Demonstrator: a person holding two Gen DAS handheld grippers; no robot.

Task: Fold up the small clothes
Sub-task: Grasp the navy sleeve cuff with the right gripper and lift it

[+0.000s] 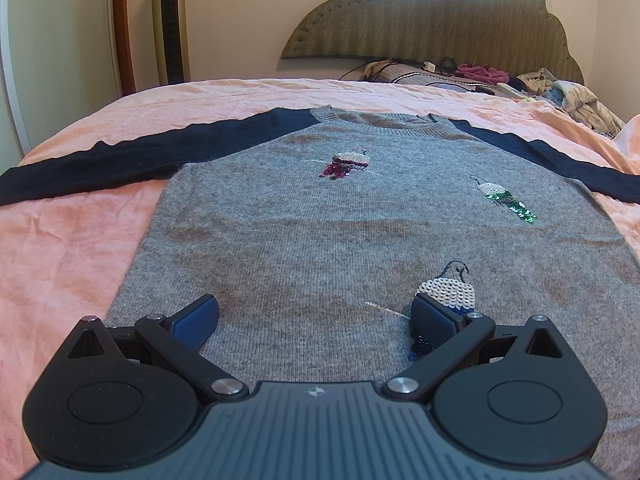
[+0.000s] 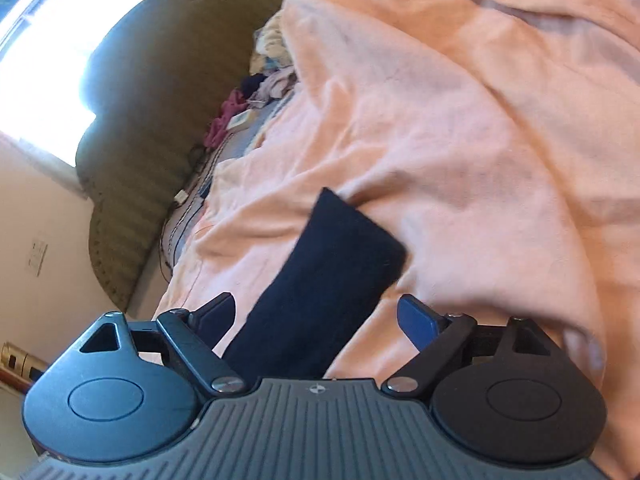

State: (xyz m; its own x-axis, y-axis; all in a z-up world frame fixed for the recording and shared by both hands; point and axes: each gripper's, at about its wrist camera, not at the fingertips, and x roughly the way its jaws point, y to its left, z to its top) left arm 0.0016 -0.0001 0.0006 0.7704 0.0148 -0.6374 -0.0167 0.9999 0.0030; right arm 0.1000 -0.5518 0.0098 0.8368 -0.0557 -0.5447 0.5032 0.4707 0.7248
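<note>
A grey knit sweater (image 1: pixel 320 220) with navy sleeves and sequin birds lies flat, front up, on the pink bedsheet (image 1: pixel 60 260). Its left sleeve (image 1: pixel 120 160) and right sleeve (image 1: pixel 560 160) are spread out sideways. My left gripper (image 1: pixel 314 308) hovers open over the sweater's lower part, its right finger beside a white sequin bird (image 1: pixel 448 292). In the tilted, blurred right wrist view, the cuff end of a navy sleeve (image 2: pixel 332 260) lies on the pink sheet (image 2: pixel 440 120) between the fingers of my right gripper (image 2: pixel 316 306). That gripper is open, its pads clear of the cloth.
A padded green headboard (image 1: pixel 440 20) stands at the far end of the bed. Loose clothes (image 1: pixel 560 92), cables and a pillow lie in front of it. A tower fan (image 1: pixel 170 20) stands by the wall at the back left. The sheet bunches up at the right (image 2: pixel 520 60).
</note>
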